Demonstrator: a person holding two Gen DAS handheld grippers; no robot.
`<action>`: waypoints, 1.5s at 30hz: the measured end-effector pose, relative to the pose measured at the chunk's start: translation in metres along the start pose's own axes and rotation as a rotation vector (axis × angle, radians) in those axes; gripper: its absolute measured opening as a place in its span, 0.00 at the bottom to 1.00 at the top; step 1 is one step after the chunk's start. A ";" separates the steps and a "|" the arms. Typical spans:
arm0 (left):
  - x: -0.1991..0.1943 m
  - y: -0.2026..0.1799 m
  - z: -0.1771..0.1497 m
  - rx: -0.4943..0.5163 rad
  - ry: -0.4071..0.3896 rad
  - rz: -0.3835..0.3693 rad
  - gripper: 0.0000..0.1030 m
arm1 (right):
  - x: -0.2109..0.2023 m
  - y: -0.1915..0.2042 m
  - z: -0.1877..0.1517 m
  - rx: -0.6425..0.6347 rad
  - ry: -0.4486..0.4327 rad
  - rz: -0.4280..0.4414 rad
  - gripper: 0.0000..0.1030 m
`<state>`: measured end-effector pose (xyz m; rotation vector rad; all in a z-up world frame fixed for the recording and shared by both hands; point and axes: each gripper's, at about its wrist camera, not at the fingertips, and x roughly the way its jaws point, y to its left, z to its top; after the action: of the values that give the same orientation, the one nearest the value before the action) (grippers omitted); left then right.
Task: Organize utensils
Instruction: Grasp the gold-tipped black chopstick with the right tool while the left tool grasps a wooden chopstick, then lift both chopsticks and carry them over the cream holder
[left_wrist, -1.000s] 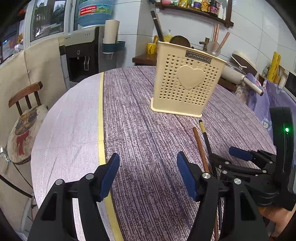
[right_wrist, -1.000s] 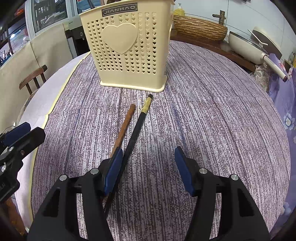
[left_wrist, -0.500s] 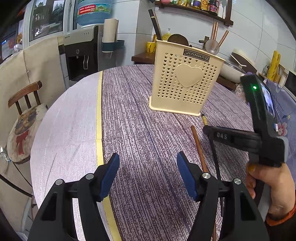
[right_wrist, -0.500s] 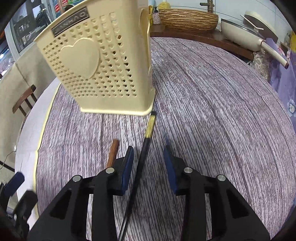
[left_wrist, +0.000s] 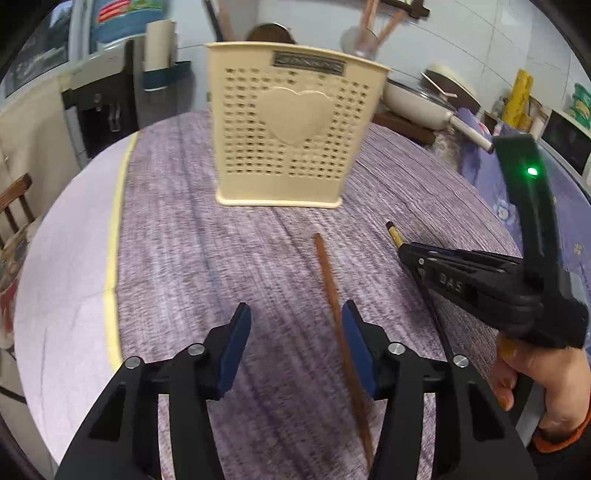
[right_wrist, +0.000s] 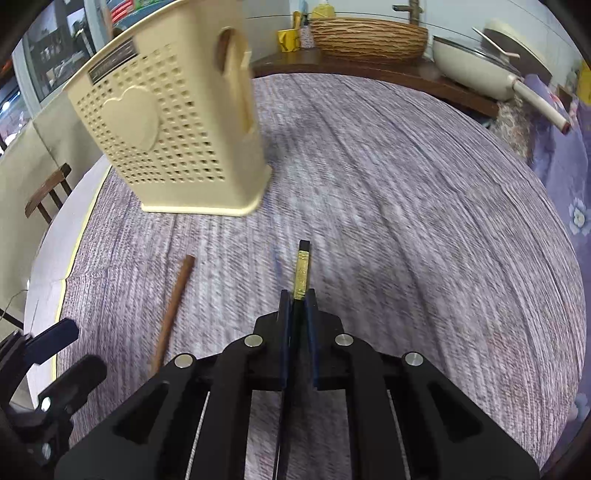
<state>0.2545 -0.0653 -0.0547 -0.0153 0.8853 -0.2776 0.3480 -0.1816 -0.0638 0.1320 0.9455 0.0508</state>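
Gripping the black chopstick (right_wrist: 302, 271) near its gold-banded end, the right gripper (right_wrist: 297, 302) appears at lower centre of the right wrist view with its jaws pressed together on the shaft; the gold band and black tip project just beyond the fingertips. The same chopstick's tip shows at right of centre in the left wrist view, emerging from the closed right gripper, with the thin dark shaft trailing back toward the lower edge of the frame. Whether that far end is clear of the tablecloth (right_wrist: 424, 206) cannot be told.

The left gripper (left_wrist: 295, 339) occupies the lower centre of its own view with jaws spread wide and nothing between the pads. The brown chopstick (left_wrist: 332, 295) lies flat on the cloth, running from centre frame down past the inner face of the right-hand pad; it is beside that pad, and contact cannot be confirmed.

The cream utensil holder (left_wrist: 291, 129) stands upright in the upper centre of the left view and the upper left of the right view, well apart from both chopsticks.

Probable hazards: the grasp sits near one end, so the long free length could swing or pivot in the jaws during lifting; a drooping end could catch the holder's rim at insertion. The left gripper could nudge and roll the brown chopstick before closing.
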 end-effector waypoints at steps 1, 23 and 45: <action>0.005 -0.004 0.003 0.004 0.013 -0.014 0.44 | -0.002 -0.004 -0.002 0.003 0.000 -0.006 0.09; 0.053 -0.032 0.029 0.075 0.061 0.079 0.08 | 0.004 -0.012 -0.002 0.002 -0.018 -0.044 0.09; -0.009 -0.004 0.048 -0.038 -0.076 -0.025 0.07 | -0.046 -0.020 0.005 0.098 -0.159 0.208 0.08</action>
<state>0.2850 -0.0716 -0.0169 -0.0716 0.8156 -0.2819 0.3248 -0.2062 -0.0270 0.3209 0.7724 0.1837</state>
